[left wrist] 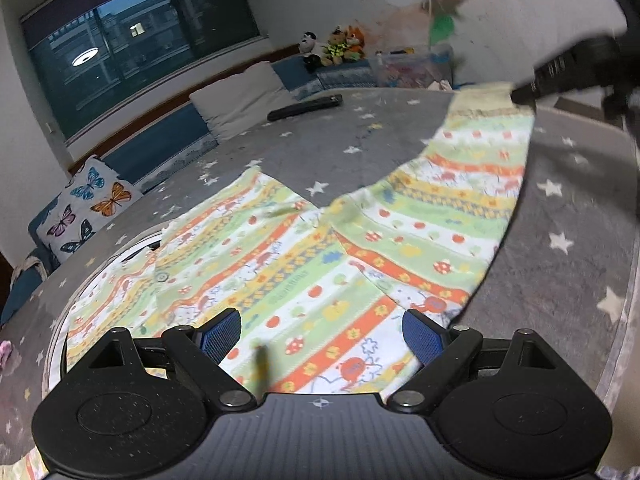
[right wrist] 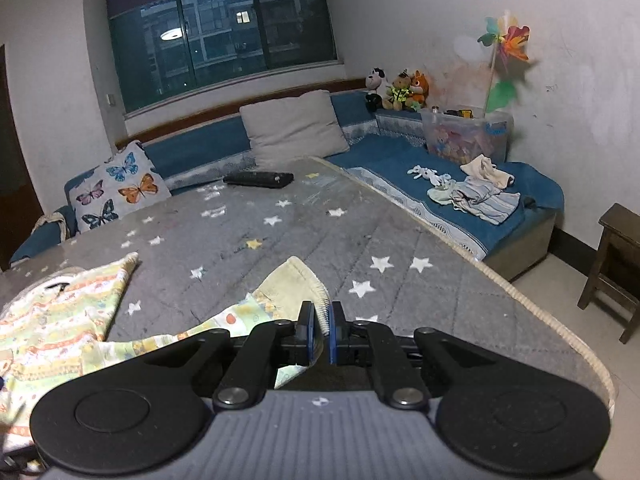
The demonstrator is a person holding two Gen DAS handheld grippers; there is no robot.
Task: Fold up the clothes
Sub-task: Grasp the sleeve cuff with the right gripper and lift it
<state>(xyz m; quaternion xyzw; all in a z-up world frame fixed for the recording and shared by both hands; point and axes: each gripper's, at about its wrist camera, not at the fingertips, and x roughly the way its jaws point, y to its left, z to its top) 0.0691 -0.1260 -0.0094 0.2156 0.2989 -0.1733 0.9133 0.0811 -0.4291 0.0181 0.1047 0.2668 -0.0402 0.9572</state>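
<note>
While the left gripper (left wrist: 322, 338) gapes over the striped garment (left wrist: 320, 272), the right gripper (right wrist: 320, 326) pinches its cuff (right wrist: 298, 284).

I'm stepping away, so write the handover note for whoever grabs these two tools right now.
Left tool: open, hovering over the body of the striped baby top, gripping nothing.
Right tool: shut on the cuff of one sleeve, holding it stretched out away from the body.
The top lies spread on the grey star-print cover.
Done: garment laid out, one sleeve picked up.
Left: probably bring that sleeve across the body, fold the other, then fold the body.
</note>
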